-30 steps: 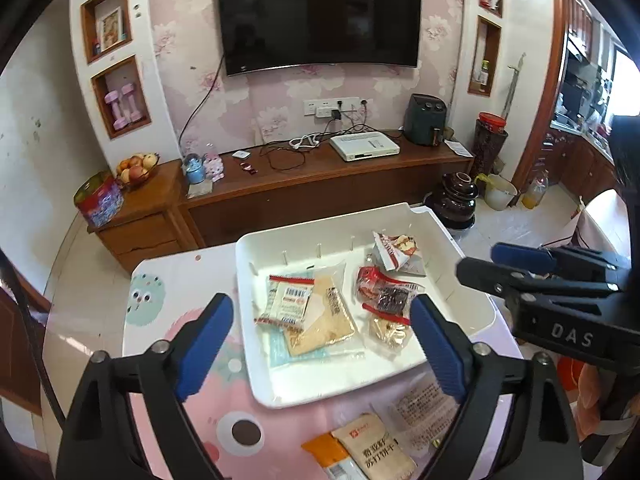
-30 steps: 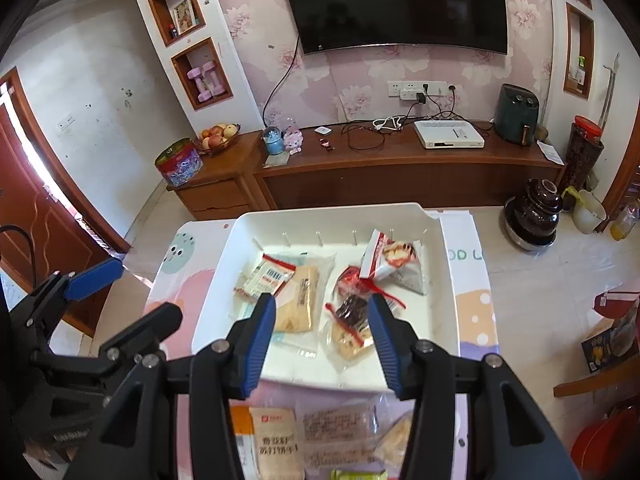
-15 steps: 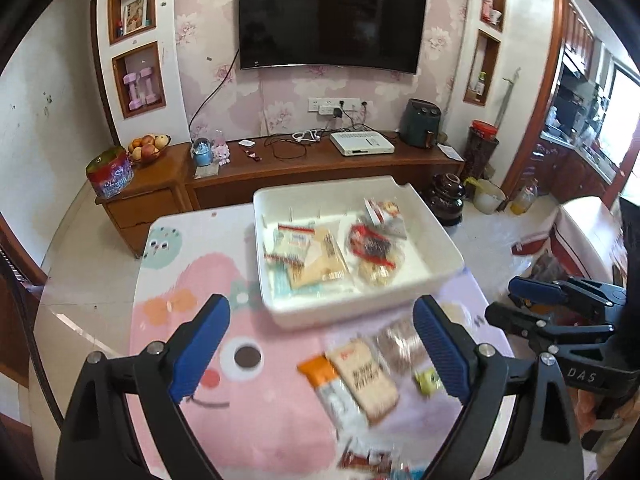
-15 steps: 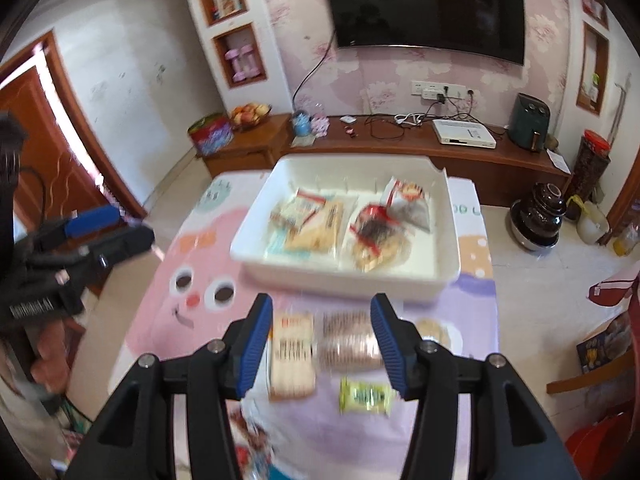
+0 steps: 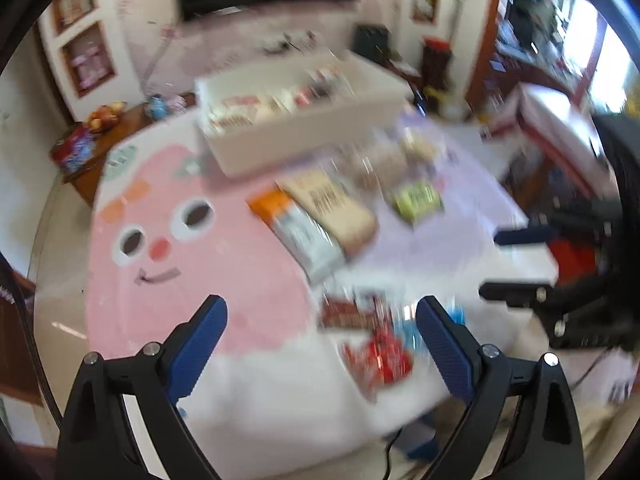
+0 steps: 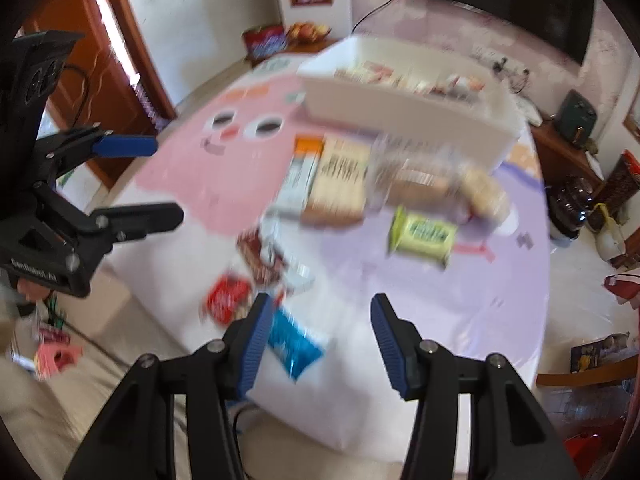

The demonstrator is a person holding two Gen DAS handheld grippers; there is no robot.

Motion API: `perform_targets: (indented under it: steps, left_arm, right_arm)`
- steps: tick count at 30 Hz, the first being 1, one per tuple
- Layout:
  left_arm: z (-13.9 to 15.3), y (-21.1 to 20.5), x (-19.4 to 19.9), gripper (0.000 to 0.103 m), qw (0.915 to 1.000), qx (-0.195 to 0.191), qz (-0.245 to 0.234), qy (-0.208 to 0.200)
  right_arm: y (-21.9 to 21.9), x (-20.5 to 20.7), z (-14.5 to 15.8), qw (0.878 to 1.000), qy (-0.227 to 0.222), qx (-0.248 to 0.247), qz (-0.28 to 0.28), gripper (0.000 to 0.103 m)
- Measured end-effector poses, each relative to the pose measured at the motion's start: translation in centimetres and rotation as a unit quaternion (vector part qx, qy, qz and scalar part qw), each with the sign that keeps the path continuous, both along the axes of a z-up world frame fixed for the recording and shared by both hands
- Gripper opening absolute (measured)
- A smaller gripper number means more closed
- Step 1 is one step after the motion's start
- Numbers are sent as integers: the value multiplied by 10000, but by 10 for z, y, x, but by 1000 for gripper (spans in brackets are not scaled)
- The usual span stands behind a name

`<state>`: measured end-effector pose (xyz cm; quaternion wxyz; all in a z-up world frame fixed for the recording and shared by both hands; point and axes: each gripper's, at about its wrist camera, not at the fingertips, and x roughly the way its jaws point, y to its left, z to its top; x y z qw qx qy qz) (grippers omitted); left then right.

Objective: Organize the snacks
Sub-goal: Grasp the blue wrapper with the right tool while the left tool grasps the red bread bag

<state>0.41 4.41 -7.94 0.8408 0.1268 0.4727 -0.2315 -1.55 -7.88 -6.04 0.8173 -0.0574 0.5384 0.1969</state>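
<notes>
Right wrist view: two empty, spread claws (image 6: pixel 316 316) (image 6: pixel 136 178), one tray (image 6: pixel 400 108).

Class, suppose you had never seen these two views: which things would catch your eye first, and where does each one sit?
The pink cartoon-face tablecloth covers the table's near left part. A white tray holding snacks stands at the far end. Loose packets lie on the cloth nearer the cameras, the lime-green packet brightest, right of a tan packet. The left gripper and right gripper both hover with jaws open and nothing between them.
</notes>
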Motion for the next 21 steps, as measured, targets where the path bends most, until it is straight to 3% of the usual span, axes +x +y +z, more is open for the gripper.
perform_targets:
  steps: [6, 10, 21]
  left_arm:
    - [-49, -16, -27, 95, 9946, 413, -912, 272]
    - [-67, -26, -29, 95, 9894, 601, -1276, 359]
    - [-92, -36, -5, 93, 9845, 430, -1457, 881]
  right_arm:
    - [11, -16, -41, 9975, 276, -258, 598, 51]
    - [19, -15, -55, 9938, 260, -392, 1005, 51]
    - [36, -2, -77, 9835, 220, -532, 1714, 53]
